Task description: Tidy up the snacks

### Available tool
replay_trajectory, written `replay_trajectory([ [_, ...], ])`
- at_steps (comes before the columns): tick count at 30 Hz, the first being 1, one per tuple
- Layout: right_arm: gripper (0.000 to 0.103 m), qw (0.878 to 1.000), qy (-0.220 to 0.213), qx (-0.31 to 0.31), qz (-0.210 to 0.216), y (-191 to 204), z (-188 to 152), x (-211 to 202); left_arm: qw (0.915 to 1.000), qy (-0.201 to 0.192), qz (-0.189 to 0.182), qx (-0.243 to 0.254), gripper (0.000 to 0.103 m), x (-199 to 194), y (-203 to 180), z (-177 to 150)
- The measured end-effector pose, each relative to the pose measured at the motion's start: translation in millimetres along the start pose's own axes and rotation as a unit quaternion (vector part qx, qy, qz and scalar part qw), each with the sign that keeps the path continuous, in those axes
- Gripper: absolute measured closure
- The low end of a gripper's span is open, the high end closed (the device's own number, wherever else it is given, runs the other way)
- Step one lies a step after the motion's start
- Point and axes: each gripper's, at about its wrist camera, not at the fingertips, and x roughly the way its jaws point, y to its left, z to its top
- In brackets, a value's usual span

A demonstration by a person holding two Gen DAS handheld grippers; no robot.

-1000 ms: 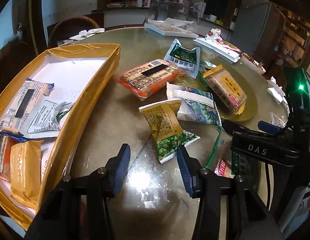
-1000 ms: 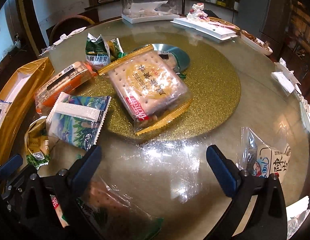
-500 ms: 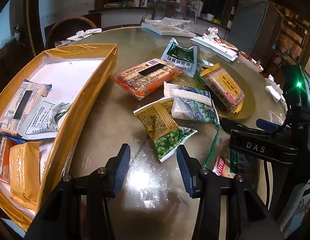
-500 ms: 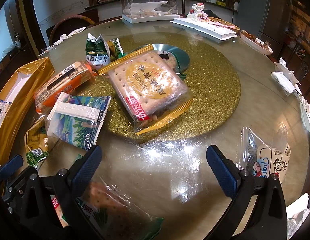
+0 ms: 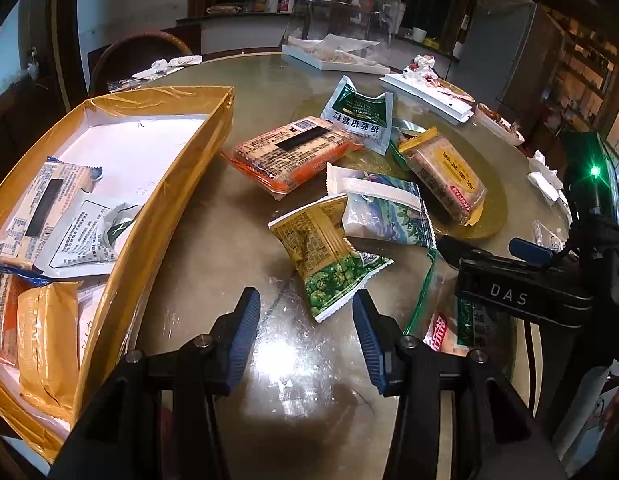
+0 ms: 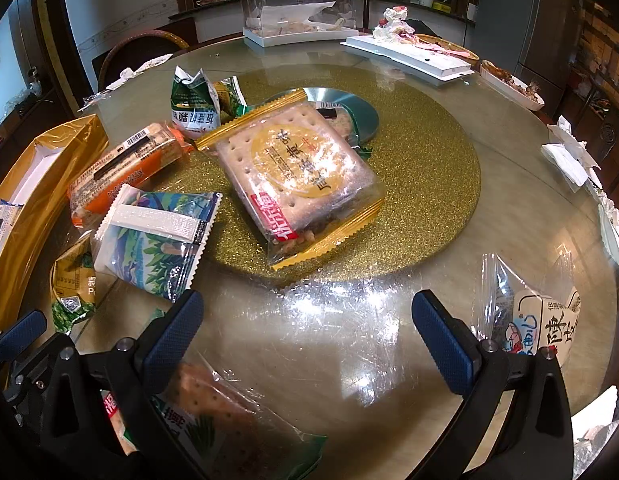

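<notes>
Loose snack packets lie on the round glass table: a yellow-green pea packet (image 5: 325, 256), a blue-green pouch (image 5: 385, 208), an orange packet (image 5: 297, 152), a green-white sachet (image 5: 359, 118) and a clear cracker pack (image 6: 297, 176). A gold box (image 5: 181, 184) at the left holds several packets. My left gripper (image 5: 305, 304) hovers open just short of the pea packet, with nothing between its fingers. My right gripper (image 6: 308, 304) stands wide open over bare glass in front of the cracker pack. A clear bag of crackers (image 6: 229, 420) lies under its left finger.
A gold glitter turntable (image 6: 429, 200) fills the table's middle. A zip bag holding a carton (image 6: 541, 320) lies at the right. White trays (image 6: 409, 56), tissues (image 6: 569, 160) and a chair (image 5: 141, 52) stand along the far side.
</notes>
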Motion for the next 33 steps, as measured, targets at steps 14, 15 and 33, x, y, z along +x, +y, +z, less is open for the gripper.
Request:
replay_trajectory([
  [14, 0.000, 1.000, 0.000, 0.000, 0.000, -0.8, -0.8, -1.2, 1.0000, 0.001, 0.001, 0.002, 0.055, -0.9, -1.3, -0.9],
  [15, 0.000, 1.000, 0.000, 0.000, 0.000, 0.1, 0.1, 0.1, 1.0000, 0.001, 0.001, 0.003, 0.055, -0.7, -1.5, -0.8],
  [33, 0.000, 1.000, 0.000, 0.000, 0.000, 0.3, 0.5, 0.3, 1.0000, -0.001, 0.002, 0.003, 0.056, -1.3, -3.2, -2.4],
])
